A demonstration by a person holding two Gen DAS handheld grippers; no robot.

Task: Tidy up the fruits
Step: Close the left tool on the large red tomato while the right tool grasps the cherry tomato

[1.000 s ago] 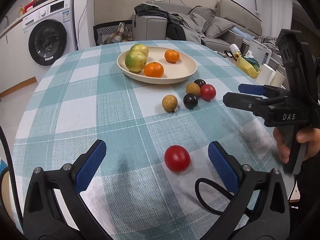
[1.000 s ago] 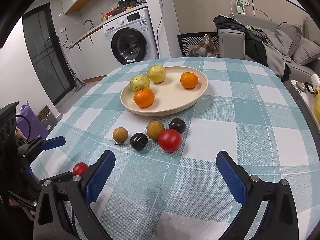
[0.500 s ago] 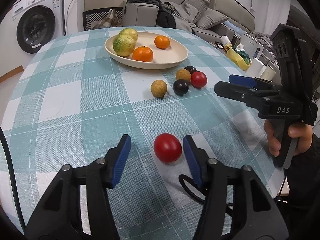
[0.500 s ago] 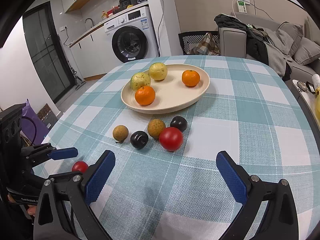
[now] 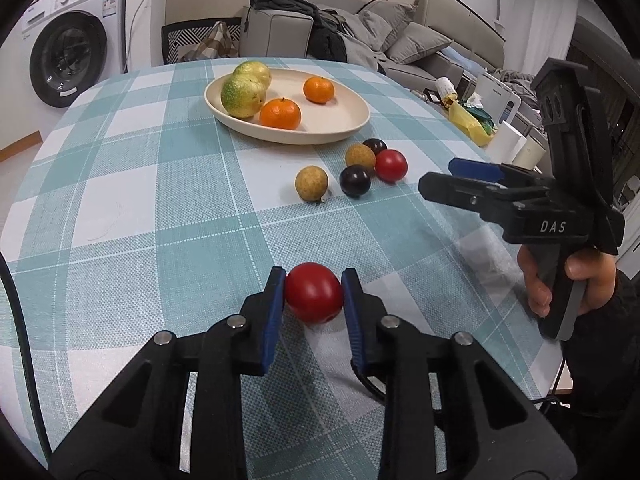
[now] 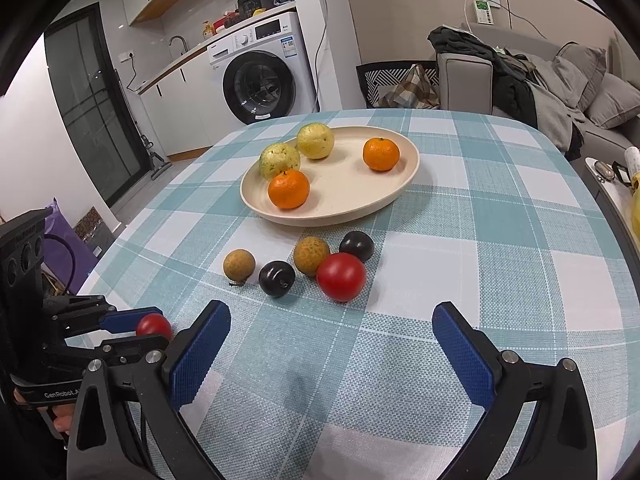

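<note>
my left gripper (image 5: 314, 294) has both blue pads pressed against a red tomato (image 5: 314, 292) near the table's (image 5: 160, 220) front edge. my right gripper (image 6: 328, 354) hangs wide open and holds nothing, short of the loose fruit cluster (image 6: 312, 266) beside the plate (image 6: 344, 204), which carries two oranges and two green fruits.

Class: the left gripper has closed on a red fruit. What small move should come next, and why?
Probably a short lift straight up: the left gripper pinches the round red tomato between both blue pads, yet it appears to sit on the checked tablecloth, away from the cream plate.
</note>
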